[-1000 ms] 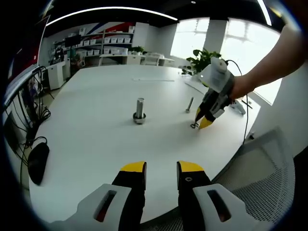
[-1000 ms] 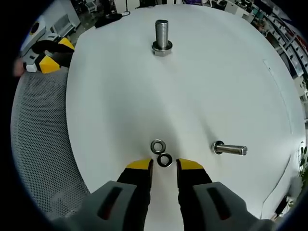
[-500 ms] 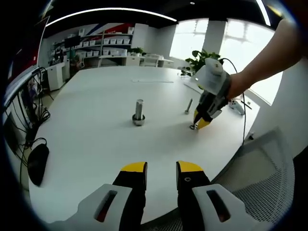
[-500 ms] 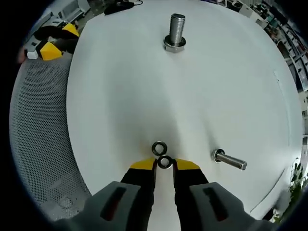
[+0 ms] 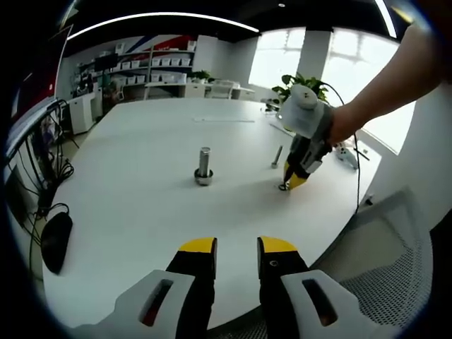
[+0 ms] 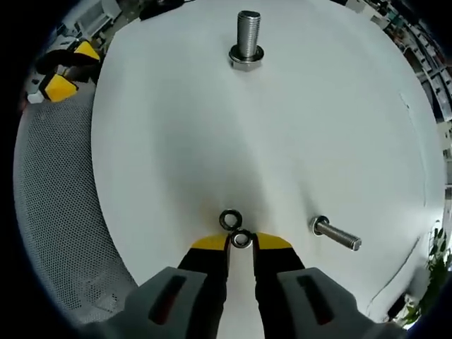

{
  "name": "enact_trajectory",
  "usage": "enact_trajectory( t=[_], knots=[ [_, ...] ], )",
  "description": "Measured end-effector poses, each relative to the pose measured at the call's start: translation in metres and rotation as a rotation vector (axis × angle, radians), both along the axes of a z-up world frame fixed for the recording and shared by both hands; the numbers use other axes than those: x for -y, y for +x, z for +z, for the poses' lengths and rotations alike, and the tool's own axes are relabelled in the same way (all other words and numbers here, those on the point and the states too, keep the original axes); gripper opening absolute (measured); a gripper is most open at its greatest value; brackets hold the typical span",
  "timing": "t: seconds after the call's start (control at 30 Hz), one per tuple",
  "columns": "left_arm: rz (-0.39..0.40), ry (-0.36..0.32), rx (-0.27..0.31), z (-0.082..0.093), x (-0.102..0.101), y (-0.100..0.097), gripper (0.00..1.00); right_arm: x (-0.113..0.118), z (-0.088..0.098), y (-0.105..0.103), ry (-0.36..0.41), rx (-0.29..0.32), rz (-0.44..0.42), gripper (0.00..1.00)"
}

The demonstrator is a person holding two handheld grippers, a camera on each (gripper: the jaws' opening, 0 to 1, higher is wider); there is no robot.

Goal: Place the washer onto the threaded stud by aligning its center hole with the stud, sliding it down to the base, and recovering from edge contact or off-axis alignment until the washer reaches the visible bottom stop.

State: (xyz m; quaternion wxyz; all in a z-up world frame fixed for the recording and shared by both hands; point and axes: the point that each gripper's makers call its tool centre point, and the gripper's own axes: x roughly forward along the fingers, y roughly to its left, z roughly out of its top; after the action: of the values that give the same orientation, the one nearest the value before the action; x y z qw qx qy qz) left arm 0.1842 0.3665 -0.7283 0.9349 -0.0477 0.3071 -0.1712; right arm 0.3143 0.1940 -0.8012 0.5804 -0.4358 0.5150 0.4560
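An upright threaded stud (image 5: 203,164) (image 6: 246,39) with a nut at its base stands mid-table. Two dark washers lie near the table edge. My right gripper (image 6: 241,241) (image 5: 295,178) has its yellow tips down at the table, and the nearer washer (image 6: 241,239) sits pinched between them. The second washer (image 6: 230,219) lies flat just beyond, touching or nearly touching the first. In the left gripper view a washer (image 5: 282,186) shows at the right gripper's tips. My left gripper (image 5: 236,247) (image 6: 62,70) hovers open over the near table edge with nothing in it.
A loose bolt (image 6: 336,234) (image 5: 277,155) lies on its side to the right of the washers. The round white table (image 5: 141,212) ends close behind my right gripper, with a grey mesh chair (image 6: 49,212) (image 5: 385,261) beside it. A black mouse (image 5: 55,236) sits at the left edge.
My right gripper moved forward onto the nearer washer and its jaws narrowed around it. The left gripper has stayed still and open.
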Motion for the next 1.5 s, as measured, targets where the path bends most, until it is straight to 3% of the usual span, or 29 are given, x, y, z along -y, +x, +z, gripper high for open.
enact_trajectory(
  t=[0.1,0.23,0.33,0.43,0.6,0.93,1.3,1.5],
  knots=[
    [0.0,0.0,-0.002,0.0,0.0,0.0,0.2,0.0,0.0,-0.001,0.02,0.028,-0.026,0.15],
    [0.003,-0.001,-0.003,0.0,0.0,0.0,0.2,0.002,0.001,0.0,0.084,0.057,-0.131,0.15],
    [0.005,0.005,0.006,0.001,-0.001,0.0,0.21,0.004,0.001,-0.001,0.119,0.088,-0.149,0.15],
    [0.005,0.005,0.001,0.0,-0.002,0.0,0.21,0.005,0.002,0.0,0.154,0.089,-0.235,0.15],
    [0.005,0.007,-0.002,0.0,-0.001,0.0,0.21,0.005,0.002,-0.002,0.136,0.103,-0.179,0.14],
    [0.01,0.008,0.002,0.0,-0.002,0.0,0.21,0.009,0.003,0.0,0.142,0.101,-0.188,0.14],
    [0.013,0.014,-0.003,-0.001,-0.004,0.0,0.21,0.011,0.031,0.026,0.239,0.147,-0.282,0.14],
    [0.015,0.018,0.003,0.0,-0.004,0.0,0.21,0.012,0.049,0.036,0.257,0.182,-0.239,0.14]
  ],
)
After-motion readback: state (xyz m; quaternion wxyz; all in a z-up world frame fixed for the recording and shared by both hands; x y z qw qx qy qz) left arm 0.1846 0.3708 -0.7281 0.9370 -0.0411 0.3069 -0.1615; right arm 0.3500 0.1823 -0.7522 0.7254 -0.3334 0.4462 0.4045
